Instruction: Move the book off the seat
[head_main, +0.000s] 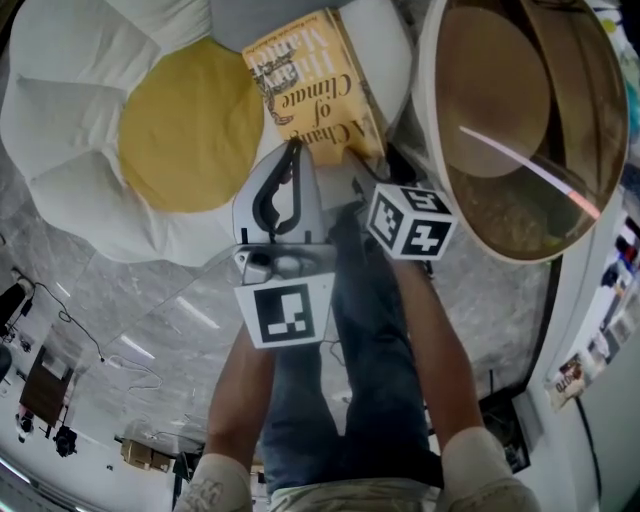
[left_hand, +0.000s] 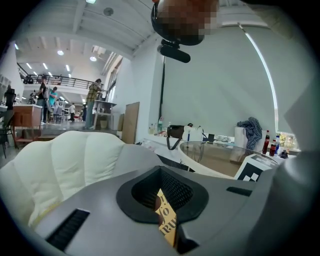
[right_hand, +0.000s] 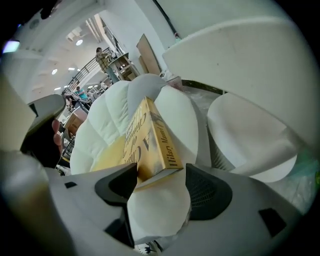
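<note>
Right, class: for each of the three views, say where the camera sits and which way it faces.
Left gripper view: on the left gripper, facing nearly level over the seat toward the room; its jaws show.
Right gripper view: on the right gripper, tilted down at the book; its open jaws show.
Head view: on the person's head, facing steeply down; forearms, legs and both grippers show.
Shared: all three see the book and seat.

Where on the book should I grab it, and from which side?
Probably the near spine-end corner of the book, coming from the person's side with the right hand-held gripper. That corner sticks up off the white cushion, so open jaws can straddle it; they flank it now.
</note>
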